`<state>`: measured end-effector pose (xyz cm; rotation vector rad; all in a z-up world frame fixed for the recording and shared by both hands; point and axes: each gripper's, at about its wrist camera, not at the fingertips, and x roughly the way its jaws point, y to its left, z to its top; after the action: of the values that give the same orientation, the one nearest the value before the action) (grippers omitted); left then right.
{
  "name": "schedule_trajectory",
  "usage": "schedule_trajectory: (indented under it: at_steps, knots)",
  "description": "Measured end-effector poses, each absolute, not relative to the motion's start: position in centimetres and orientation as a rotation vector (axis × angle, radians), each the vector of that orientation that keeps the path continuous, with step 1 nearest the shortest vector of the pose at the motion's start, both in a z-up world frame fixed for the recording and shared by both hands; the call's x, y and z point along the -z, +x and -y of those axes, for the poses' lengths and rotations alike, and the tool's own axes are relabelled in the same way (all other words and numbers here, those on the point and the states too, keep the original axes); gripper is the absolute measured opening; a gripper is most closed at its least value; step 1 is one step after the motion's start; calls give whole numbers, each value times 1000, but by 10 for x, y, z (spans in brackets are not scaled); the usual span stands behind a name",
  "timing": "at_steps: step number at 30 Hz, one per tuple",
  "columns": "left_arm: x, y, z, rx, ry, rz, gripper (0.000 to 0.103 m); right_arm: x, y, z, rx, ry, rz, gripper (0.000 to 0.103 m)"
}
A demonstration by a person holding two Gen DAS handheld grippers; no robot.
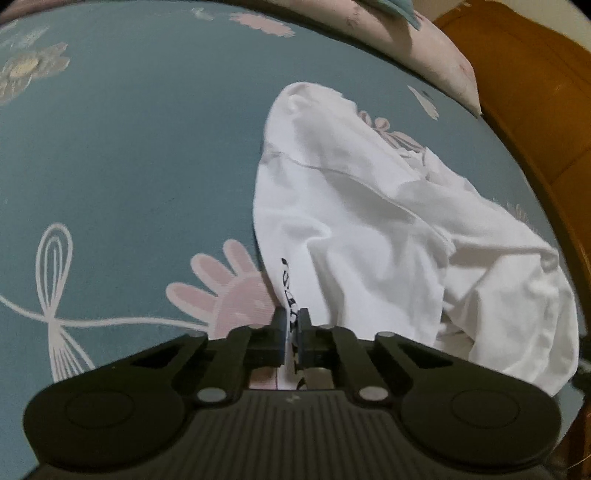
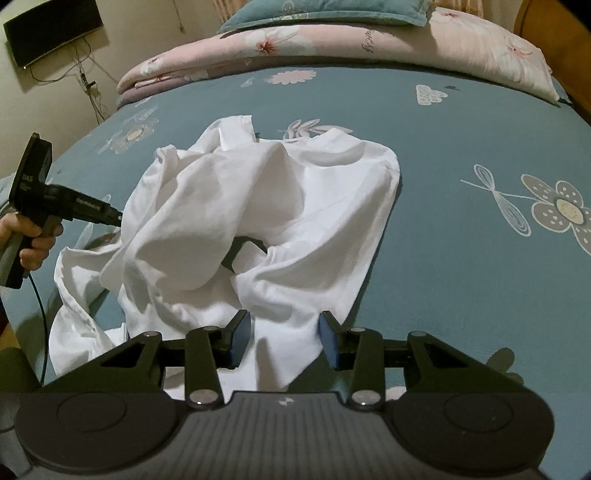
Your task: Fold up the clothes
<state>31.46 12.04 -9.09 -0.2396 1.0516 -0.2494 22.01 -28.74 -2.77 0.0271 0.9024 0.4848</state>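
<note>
Item: white garment (image 2: pixel 258 206), thin, soft, light; I judge it limp, prone to sag and bunch, not fragile. Loc: crumpled in a heap mid-bed, not folded. L gripper (image 1: pixel 293 325): jaws pinched shut on a garment edge w/ black print. R gripper (image 2: pixel 284 339): jaws wide apart over the near hem, gripping nothing. Best hold, I reckon: hems/corners, not bulk. Surface: teal floral bedsheet (image 2: pixel 461 258), soft, some give. Room: pink folded quilt (image 2: pixel 332 48) at far end, wooden bed frame (image 1: pixel 535 110), dark wall unit (image 2: pixel 51 29) w/ cables.
</note>
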Motion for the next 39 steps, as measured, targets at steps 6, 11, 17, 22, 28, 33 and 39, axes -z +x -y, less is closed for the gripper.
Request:
schedule_trajectory:
  at_steps: [6,11,17,22,28,33,39]
  knots:
    - [66,317,-119,161,-96,-1003,2,24,219,287,-482,16,-888,45]
    - [46,326,-128,46,6,-977,2,18,219,287,-478,7,-868,45]
    - [33,345,-147,-79,84,-957,2,14,218,286,-472,-1,-850,45]
    - [32,363,-160,-172,161,-955,2,11,217,286,-464,-10,-842,45]
    - [33,380,-172,-243,202,-953,2,10,219,288,-448,-22,-837,45]
    - [32,393,-181,-304,218,-943,2,10,222,290,-436,-27,-835,45]
    - [33,409,-197,-353,169,-949,2,15,227,293,-430,-20,-847,45]
